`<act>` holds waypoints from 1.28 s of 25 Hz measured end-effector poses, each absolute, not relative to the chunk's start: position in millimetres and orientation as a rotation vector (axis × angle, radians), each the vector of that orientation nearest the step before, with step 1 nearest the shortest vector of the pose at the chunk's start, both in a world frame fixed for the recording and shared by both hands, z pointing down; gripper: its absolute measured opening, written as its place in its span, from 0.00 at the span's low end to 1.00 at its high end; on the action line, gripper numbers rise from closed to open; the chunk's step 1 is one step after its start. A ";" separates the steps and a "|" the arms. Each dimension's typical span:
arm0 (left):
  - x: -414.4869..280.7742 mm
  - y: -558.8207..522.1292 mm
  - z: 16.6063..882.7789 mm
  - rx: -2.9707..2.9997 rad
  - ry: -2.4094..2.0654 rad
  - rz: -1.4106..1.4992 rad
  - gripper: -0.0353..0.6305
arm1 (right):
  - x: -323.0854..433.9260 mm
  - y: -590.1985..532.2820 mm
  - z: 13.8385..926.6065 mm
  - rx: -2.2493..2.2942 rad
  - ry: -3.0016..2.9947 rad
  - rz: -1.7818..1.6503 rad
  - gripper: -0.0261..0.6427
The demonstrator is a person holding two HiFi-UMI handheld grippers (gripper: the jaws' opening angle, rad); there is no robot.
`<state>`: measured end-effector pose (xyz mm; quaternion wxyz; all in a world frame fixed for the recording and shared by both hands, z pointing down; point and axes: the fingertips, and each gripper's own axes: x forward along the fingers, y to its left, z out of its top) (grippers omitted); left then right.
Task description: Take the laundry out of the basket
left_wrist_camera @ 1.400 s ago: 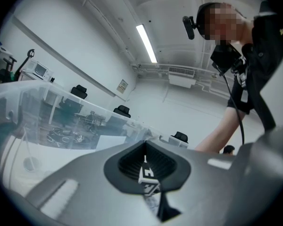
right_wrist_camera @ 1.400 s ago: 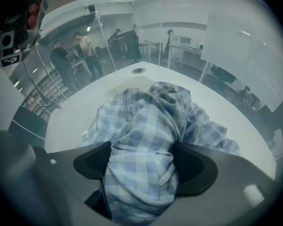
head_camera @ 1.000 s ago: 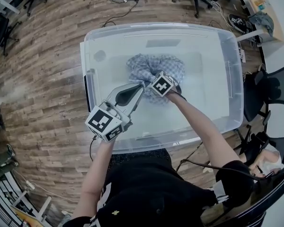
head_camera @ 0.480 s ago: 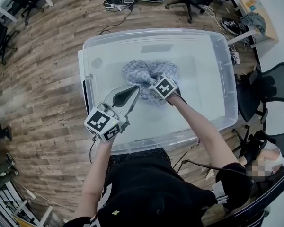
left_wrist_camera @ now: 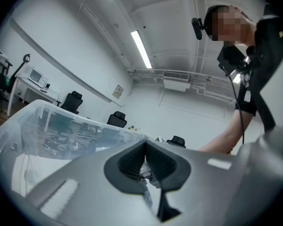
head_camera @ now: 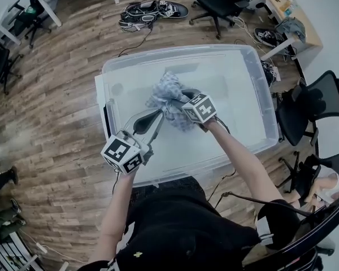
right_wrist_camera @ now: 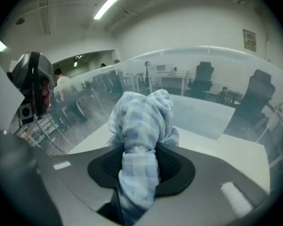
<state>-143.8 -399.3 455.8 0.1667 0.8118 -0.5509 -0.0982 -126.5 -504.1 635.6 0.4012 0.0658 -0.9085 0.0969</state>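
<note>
A person leans over a large clear plastic rectangular basket (head_camera: pixel 259 89) with a two-jaw gripper in each hand. The right arm stretches forward from the lower right, nearly straight, into the middle of the basket, and its right gripper (head_camera: pixel 182 99) tilts steeply downward. Its jaws have just been closing a little and are clamped on a blue-and-white checked cloth (head_camera: pixel 167 91), which fills the gap between the dark ribbed pads. The cloth is inside the basket, near its centre, gathered into a thick bunch. Its long axis runs out from the jaws along the line in which the gripper points, toward the basket's far left in the head view, with a rounded fold at the far end. Whether its lower folds touch the basket's floor cannot be made out. The left arm is bent, with the forearm rising from below. The left gripper (head_camera: pixel 158 116) lies level over the basket's near left part and points at the cloth, its jaws together with nothing between them.
</note>
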 end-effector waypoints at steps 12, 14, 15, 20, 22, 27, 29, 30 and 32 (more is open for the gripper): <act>-137.8 -376.5 410.1 2.448 -1.491 -0.296 0.06 | -120.9 -476.5 539.2 0.326 -2.499 0.278 0.27; -135.3 -372.3 404.6 2.467 -1.482 -0.296 0.06 | -115.2 -470.2 528.2 0.357 -2.524 0.288 0.27; -133.7 -369.5 402.8 2.473 -1.477 -0.299 0.06 | -111.4 -466.7 523.0 0.376 -2.538 0.293 0.27; -134.9 -363.6 391.1 2.471 -1.453 -0.357 0.06 | -97.4 -454.8 488.5 0.493 -2.626 0.312 0.27; -135.6 -361.1 385.5 2.483 -1.444 -0.357 0.06 | -94.7 -449.2 471.1 0.537 -2.669 0.331 0.27; -129.2 -350.9 376.8 2.524 -1.411 -0.363 0.06 | -84.1 -433.1 425.8 0.631 -2.789 0.350 0.27; -126.2 -346.3 374.2 2.535 -1.399 -0.366 0.06 | -79.3 -426.8 411.4 0.662 -2.829 0.349 0.27; -125.0 -343.9 373.4 2.539 -1.394 -0.366 0.06 | -76.6 -423.5 405.7 0.678 -2.845 0.347 0.27; -124.1 -339.7 371.8 2.542 -1.392 -0.369 0.06 | -71.0 -417.4 396.3 0.713 -2.878 0.336 0.27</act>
